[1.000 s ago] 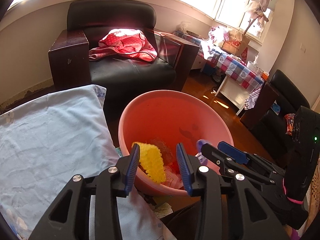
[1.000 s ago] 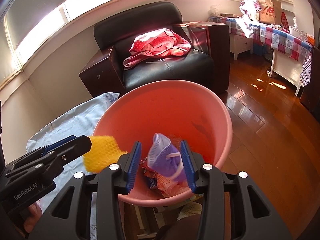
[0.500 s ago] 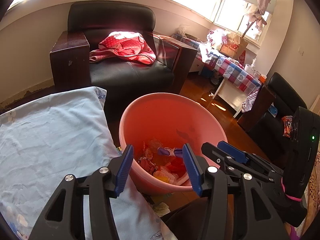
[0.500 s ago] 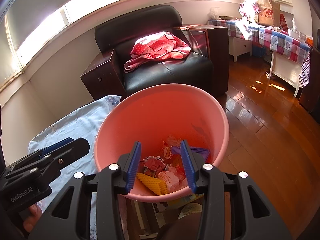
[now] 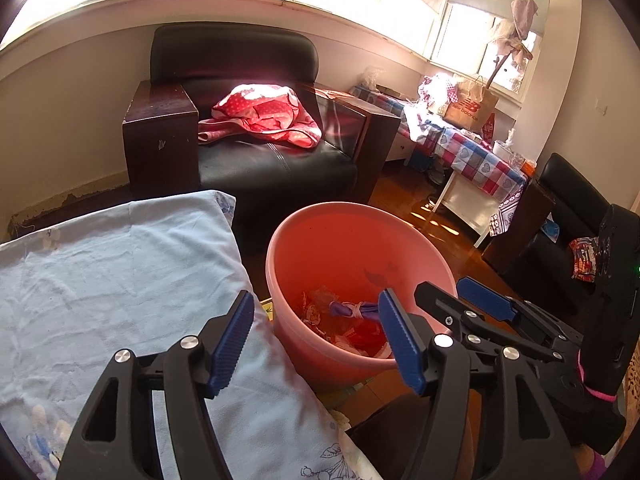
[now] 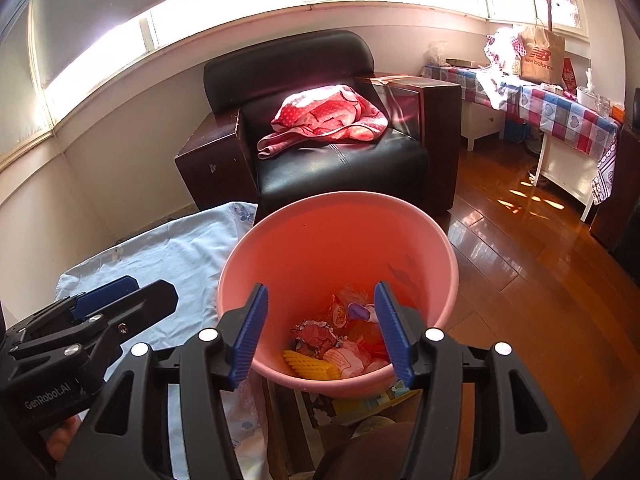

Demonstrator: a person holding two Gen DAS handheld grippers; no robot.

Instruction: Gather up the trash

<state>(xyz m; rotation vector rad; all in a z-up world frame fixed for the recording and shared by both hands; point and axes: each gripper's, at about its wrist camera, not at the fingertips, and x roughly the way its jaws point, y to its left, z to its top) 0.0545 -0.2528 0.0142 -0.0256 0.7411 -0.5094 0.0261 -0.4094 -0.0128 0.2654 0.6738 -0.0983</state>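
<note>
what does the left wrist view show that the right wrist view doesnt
Only the left wrist view: a second black chair at right with a snack packet on it. Only the right wrist view: the yellow piece low in the bucket. Both: the pink bucket, the purple mask, the black armchair, the red cloth, and both grippers opening, nothing between their fingers.

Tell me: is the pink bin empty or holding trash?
Holding trash. The bin stands upright, wrappers, a yellow piece and a purple item at its bottom.

Trash (image 6: 340, 344) lies in bucket (image 6: 400, 240), armchair (image 6: 340, 160) behind.
</note>
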